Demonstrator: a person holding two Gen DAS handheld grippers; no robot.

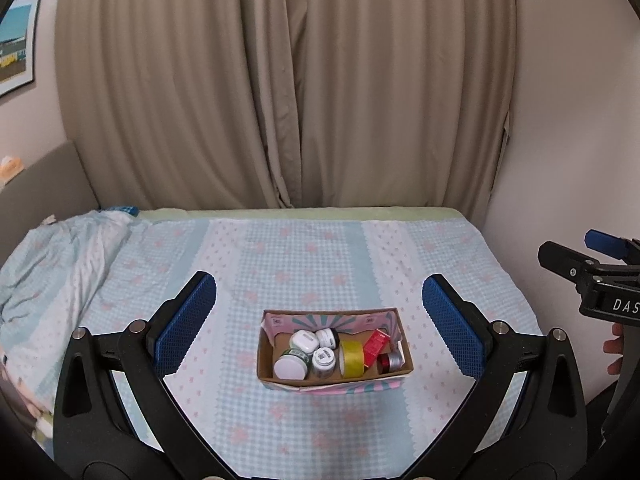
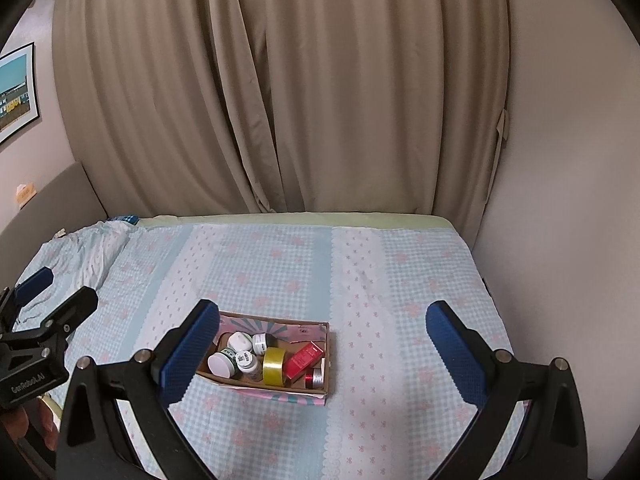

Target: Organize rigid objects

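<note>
Box: cardboard box (image 1: 335,374) on the checked bedspread (image 1: 304,248), ahead between the left gripper (image 1: 319,304) fingers; beside the right gripper (image 2: 322,322) left finger
Contents: jars, yellow tape roll (image 1: 351,358), red carton (image 2: 303,360)
Grippers: both spread wide, holding nothing
Hidden: jar labels unreadable

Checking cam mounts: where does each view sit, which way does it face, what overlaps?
Left wrist: on the left gripper, looking forward and down over the bed at the box, centred between its open fingers; right gripper and a hand at right edge.
Right wrist: on the right gripper, same heading; box lies by its left finger; left gripper at left edge.
Shared: box, yellow tape, curtain.
</note>
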